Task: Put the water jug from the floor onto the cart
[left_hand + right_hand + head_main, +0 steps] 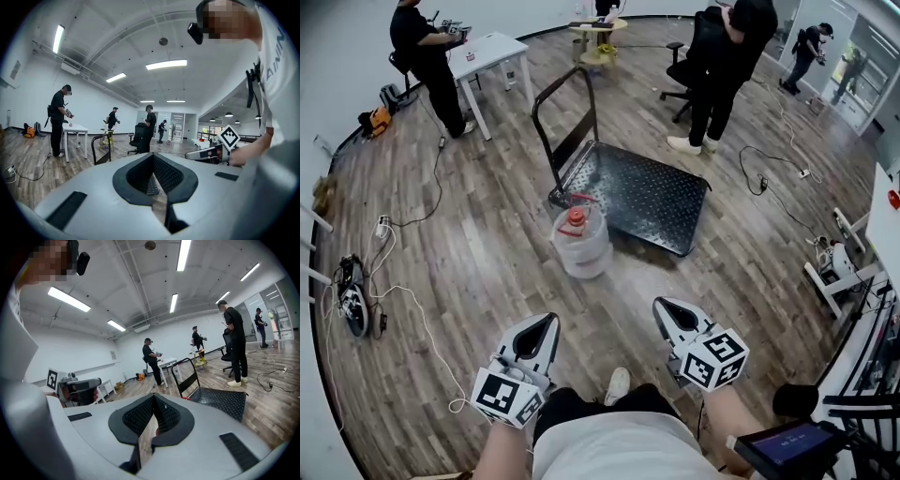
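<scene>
You're holding left tool [539, 330] and right tool [667, 311] closed, empty; squeezed unevenly, the clear round red-capped water jug [581, 242] risks slipping before the black steel cart [647, 192].

The jug [581, 246] stands upright on the floor [469, 234], just beside the cart [647, 197] at its handle end. The left gripper [548, 322] and right gripper [662, 306] hover nearer, jaws together, apart from it.

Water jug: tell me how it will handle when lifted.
The water jug is round, so it would probably roll if tipped. Its smooth clear wall may be slippery; the neck under the red cap looks a surer hold.
</scene>
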